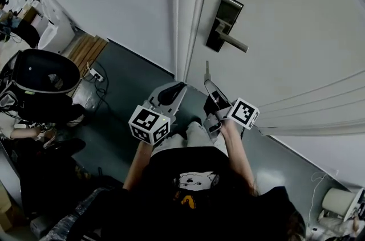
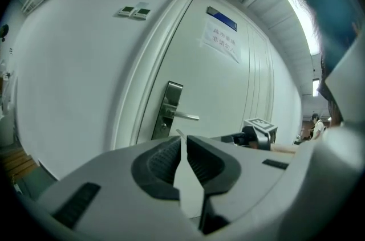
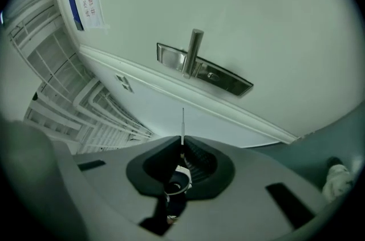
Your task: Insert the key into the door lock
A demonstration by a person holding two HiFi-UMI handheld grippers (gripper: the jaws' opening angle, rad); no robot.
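**A:** What has the right gripper (image 3: 182,146) got?

**B:** Its jaws are clamped on the key (image 3: 182,122). The thin blade sticks out past the tips.

**A:** And the left gripper (image 2: 183,146)?

**B:** Its jaws are drawn almost together, with only a slit between them and nothing held.

**A:** Where is the key against the lock?

**B:** It points at the door (image 1: 285,17), with its tip below the door lock (image 1: 224,23) and well apart from it.

**A:** And the room?

**B:** White wall, dark grey floor (image 1: 125,80), and a black chair (image 1: 43,77) off to the left.
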